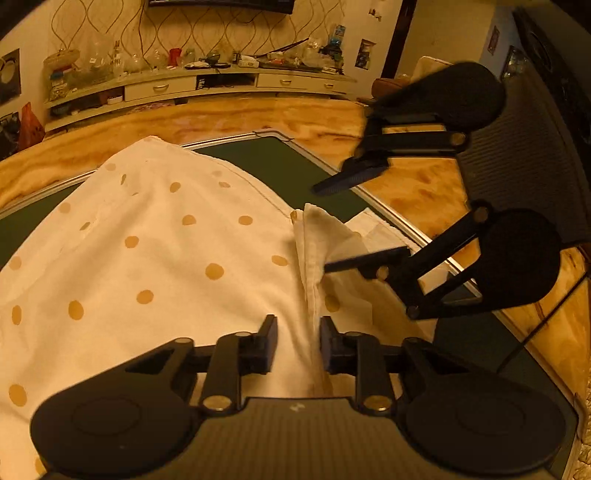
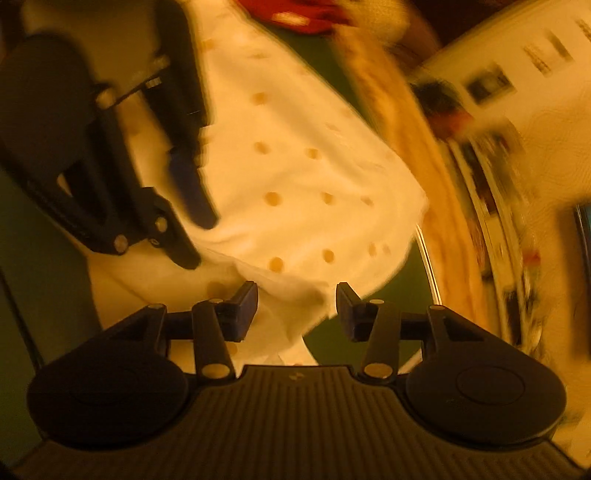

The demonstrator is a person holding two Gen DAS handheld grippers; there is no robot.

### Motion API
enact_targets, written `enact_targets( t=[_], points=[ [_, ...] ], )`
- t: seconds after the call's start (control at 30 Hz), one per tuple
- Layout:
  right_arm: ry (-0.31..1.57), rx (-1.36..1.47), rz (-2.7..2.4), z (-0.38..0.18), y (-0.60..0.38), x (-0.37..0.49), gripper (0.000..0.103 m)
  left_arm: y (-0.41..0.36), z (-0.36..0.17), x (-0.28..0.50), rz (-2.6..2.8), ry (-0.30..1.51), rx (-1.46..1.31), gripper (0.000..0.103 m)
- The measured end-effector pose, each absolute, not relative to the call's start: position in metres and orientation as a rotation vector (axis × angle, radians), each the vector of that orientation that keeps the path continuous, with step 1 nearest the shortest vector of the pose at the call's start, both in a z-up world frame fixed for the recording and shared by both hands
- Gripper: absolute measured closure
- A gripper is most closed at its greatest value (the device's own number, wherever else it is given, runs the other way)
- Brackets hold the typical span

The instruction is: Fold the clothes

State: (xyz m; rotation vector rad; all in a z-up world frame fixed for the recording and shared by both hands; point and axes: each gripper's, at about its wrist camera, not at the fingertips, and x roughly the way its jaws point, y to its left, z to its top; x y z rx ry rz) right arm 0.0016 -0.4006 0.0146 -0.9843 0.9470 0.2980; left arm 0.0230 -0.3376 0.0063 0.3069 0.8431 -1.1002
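A white garment with tan polka dots [image 1: 166, 251] lies spread on a dark green mat [image 1: 273, 158]; a raised fold of it [image 1: 317, 236] stands at its right side. My left gripper [image 1: 298, 347] is open just above the cloth, its fingers on either side of the fold's lower crease. My right gripper [image 1: 321, 229] shows in the left wrist view, open wide, its lower finger touching the raised fold. In the blurred right wrist view the right gripper [image 2: 297, 308] is open over the garment's edge [image 2: 295, 184], with the left gripper [image 2: 199, 236] at the left.
The mat has a metal rim [image 1: 399, 225] and lies on a wooden table [image 1: 229, 118]. A shelf unit with bottles and clutter [image 1: 192, 77] runs along the far wall. A red item [image 2: 295, 14] lies beyond the garment.
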Motion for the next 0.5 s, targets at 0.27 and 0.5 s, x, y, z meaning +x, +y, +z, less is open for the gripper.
enact_targets(
  t=[0.27, 0.5],
  points=[
    [1.077, -1.422, 0.567, -0.01, -0.374, 0.013, 0.049, -0.335, 0.004, 0.026, -1.147, 0.823, 0.31, 0.064],
    [1.107, -1.504, 0.68, -0.013, -0.371, 0.029, 0.05, -0.328, 0.002, 0.03, -1.174, 0.822, 0.287, 0.058]
  ],
)
